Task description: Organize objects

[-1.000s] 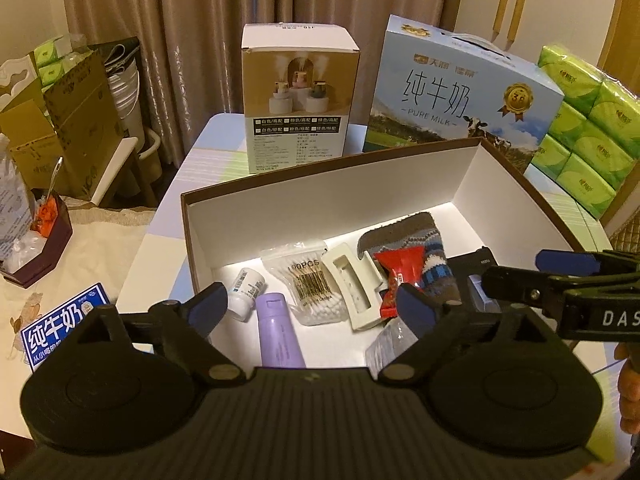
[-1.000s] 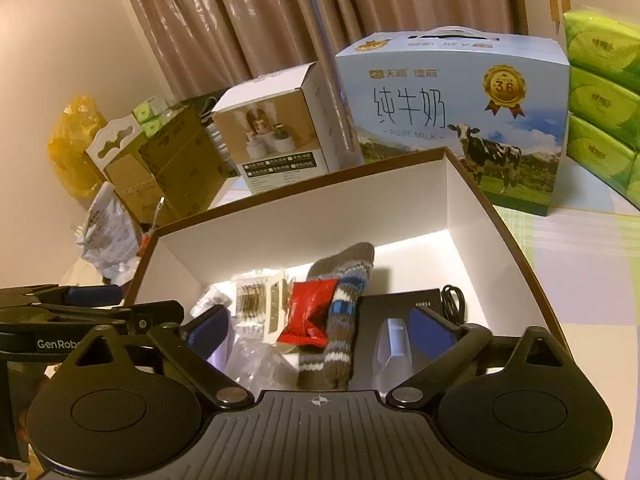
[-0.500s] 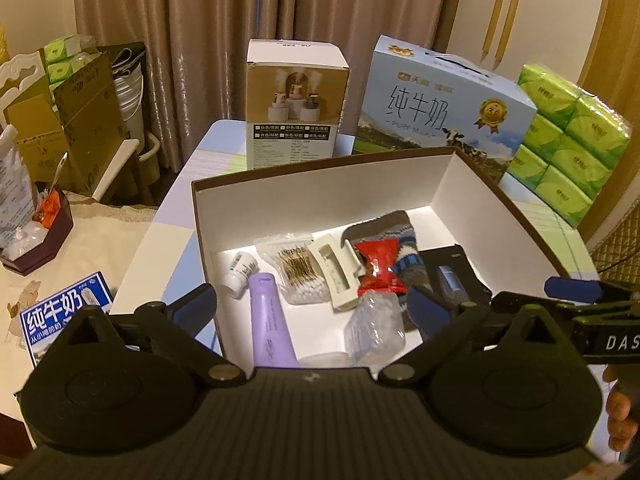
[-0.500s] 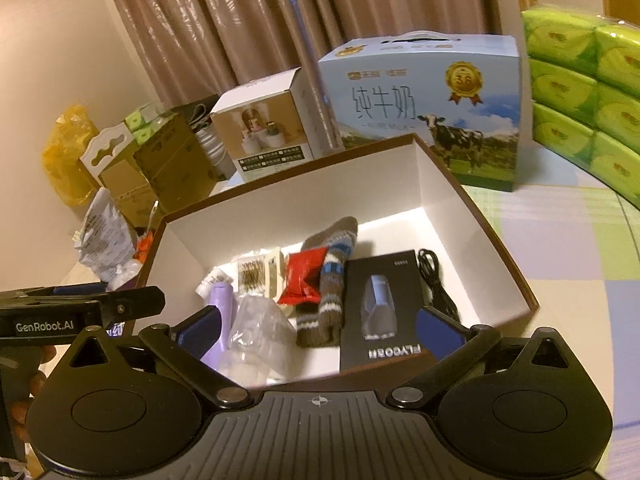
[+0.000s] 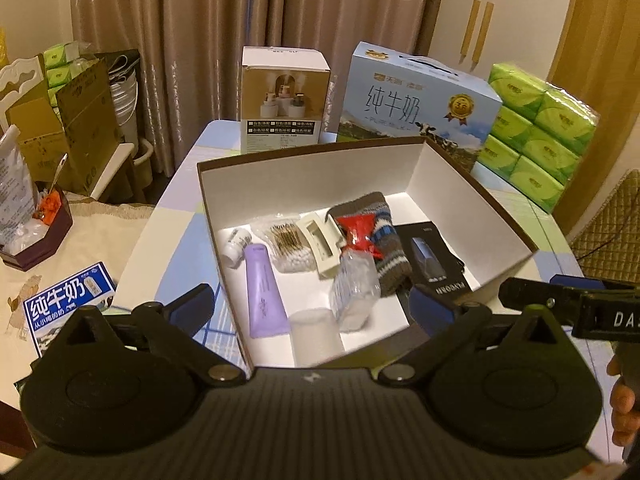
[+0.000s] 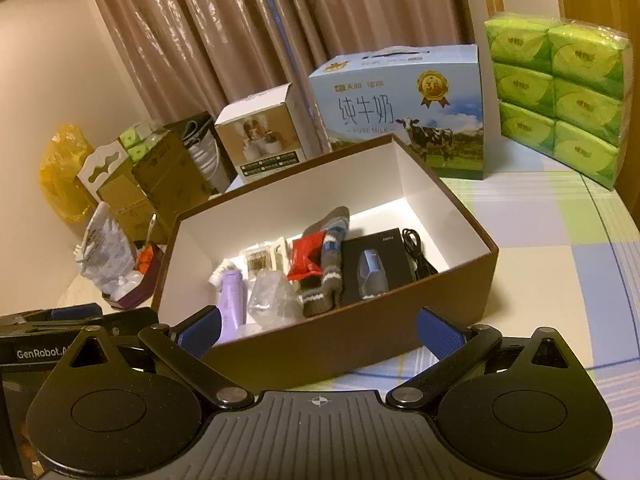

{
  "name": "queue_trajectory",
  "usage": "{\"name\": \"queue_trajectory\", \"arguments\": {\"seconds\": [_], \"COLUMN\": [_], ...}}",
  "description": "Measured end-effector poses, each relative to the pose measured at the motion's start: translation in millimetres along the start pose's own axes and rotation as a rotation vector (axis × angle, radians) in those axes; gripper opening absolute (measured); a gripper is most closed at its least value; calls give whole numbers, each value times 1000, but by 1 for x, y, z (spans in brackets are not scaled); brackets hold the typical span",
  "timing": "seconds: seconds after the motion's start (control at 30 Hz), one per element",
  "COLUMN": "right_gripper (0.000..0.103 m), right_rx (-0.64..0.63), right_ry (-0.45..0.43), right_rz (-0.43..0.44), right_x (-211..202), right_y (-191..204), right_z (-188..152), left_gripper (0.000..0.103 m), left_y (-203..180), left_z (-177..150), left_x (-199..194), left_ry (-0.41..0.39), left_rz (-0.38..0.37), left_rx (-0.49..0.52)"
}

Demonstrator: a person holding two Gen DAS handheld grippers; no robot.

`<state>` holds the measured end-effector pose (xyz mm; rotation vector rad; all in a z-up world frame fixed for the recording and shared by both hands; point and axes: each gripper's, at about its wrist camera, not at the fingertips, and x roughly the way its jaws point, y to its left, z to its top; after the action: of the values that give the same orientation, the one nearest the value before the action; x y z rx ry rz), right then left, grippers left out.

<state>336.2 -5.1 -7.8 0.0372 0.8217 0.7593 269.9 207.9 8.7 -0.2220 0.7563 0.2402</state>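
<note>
While both claws hang empty before the brown box [image 6: 328, 344], the left claw [image 5: 306, 310] has just been opening wide; the right claw [image 6: 318, 326] gapes too.

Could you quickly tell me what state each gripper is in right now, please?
Left gripper: open, its fingers have just been spreading wider, nothing between them.
Right gripper: open, holding nothing, in front of the brown box.

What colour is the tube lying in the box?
Pale purple; the tube shows best in the left wrist view.
</note>
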Motion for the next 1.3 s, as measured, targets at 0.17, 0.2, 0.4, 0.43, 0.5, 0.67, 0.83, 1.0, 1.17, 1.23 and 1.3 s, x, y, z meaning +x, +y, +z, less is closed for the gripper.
{"name": "queue_trajectory", "arguments": {"seconds": [0.17, 0.2, 0.4, 0.43, 0.5, 0.67, 0.83, 1.0, 1.17, 1.23, 1.3], "right_gripper": [101, 101, 101, 101, 101, 101, 101, 101, 101, 101, 101], "right_rx": [-4, -7, -37, -41, -46, -59, -79, -96, -103, -104, -104], "right_ry": [-2, 2, 14, 15, 18, 26, 33, 43, 52, 59, 65], "right_rz": [-1, 0, 7, 10, 16, 29, 32, 33, 34, 37, 37], "right_x": [-17, -20, -40, -44, -51, -73, -96, -118, -139, -146, -154], "right_y": [4, 4, 4, 3, 0, -8, -17, -26, -35, -38, -41], "right_z": [-12, -14, -29, -32, -38, -53, -67, -79, -94, -100, -107], "left_gripper": [102, 102, 102, 102, 102, 102, 102, 102, 102, 102, 102], "left_y": [-1, -1, -8, -10, -13, -26, -43, -63, -81, -88, -93], "left_z": [-13, -16, -35, -38, -44, -60, -76, -92, -109, -116, -122], "left_x": [-19, -22, -43, -47, -55, -75, -94, -106, -116, -121, -126], "left_ry": [5, 4, 4, 3, 2, 2, -6, 9, 27, 33, 37], "left_rz": [-3, -3, -5, -3, 2, 9, 15, 11, 8, 9, 12], "left_rx": [-17, -19, -33, -34, -40, -50, -49, -42, -33, -32, -31]}}
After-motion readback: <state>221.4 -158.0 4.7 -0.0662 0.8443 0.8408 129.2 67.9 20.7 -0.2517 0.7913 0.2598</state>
